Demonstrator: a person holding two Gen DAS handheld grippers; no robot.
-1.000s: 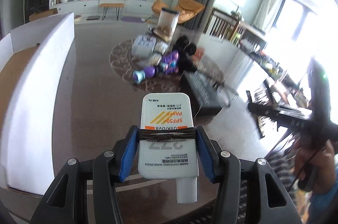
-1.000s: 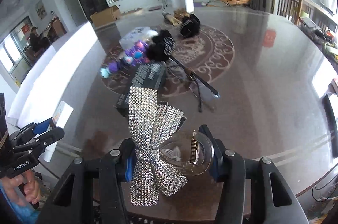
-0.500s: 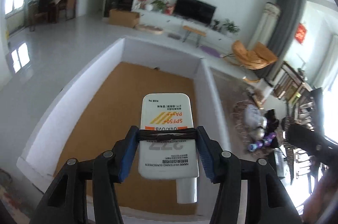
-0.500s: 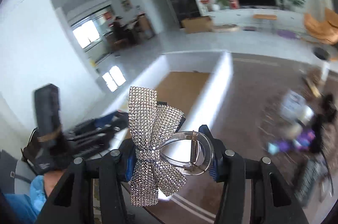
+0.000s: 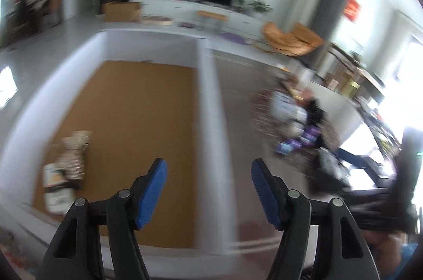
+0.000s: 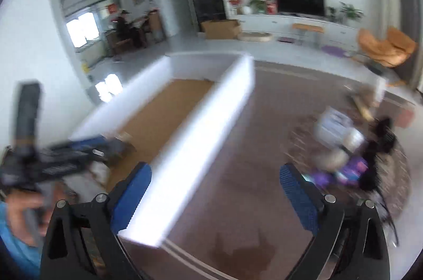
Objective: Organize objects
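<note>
Both views are blurred. My left gripper (image 5: 208, 190) is open and empty, above the near right wall of a white box (image 5: 208, 100) with a brown floor. The rhinestone bow clip (image 5: 74, 155) and the white sunscreen tube (image 5: 54, 182) lie in the box's near left corner. My right gripper (image 6: 215, 198) is open and empty, over the brown table just right of the white box (image 6: 211, 121). The left gripper also shows in the right wrist view (image 6: 87, 150), over the box.
A pile of loose items (image 5: 298, 121) lies on the round patterned mat to the right, also in the right wrist view (image 6: 349, 153): white packets, purple things, black fluffy pieces. A dark case (image 5: 327, 171) lies near the right gripper's body (image 5: 383, 190).
Both grippers have opened. The sunscreen tube and the bow clip have left the jaws and now lie in the box. Both cameras have swung to the right.
</note>
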